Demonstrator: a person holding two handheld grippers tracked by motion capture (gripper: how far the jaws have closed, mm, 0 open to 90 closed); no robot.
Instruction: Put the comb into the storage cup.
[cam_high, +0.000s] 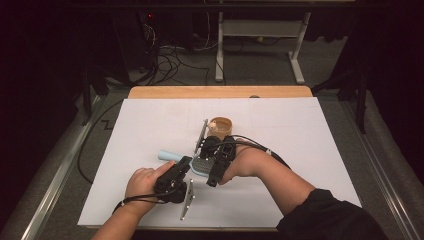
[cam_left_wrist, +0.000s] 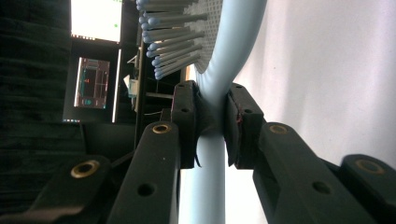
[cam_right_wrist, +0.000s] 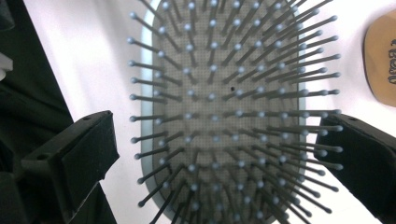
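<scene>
Clamping the neck of a pale blue plastic paddle hairbrush (cam_left_wrist: 212, 93), the left tool (cam_left_wrist: 212, 123) has its 2 black jaws pressed together on the rounded stem just below the head, which looks meant to keep the brush steady and its bristle face turned up for the other hand. In the high view the brush (cam_high: 197, 164) lies low over the white sheet covering the desk (cam_high: 150, 130), handle end pointing left past the left hand (cam_high: 142, 181); whether the head rests on the sheet I cannot tell.

The right tool (cam_right_wrist: 217, 154) hangs straight over the head with its jaws spread wide apart, 1 on each side and neither touching, so nothing is gripped there. That straddling pose suggests it is lined up to close on something among the bristles or across the head, though I see no loose item there.

Thin grey pins with small rounded blue-grey tips stand in rows from a finely dotted grey cushion (cam_right_wrist: 224, 93), framed by a smooth, glossy blue rim with rounded corners. Behind the hands, a small round light-wood bowl (cam_high: 221, 127) stands near the brush, apart from it.
</scene>
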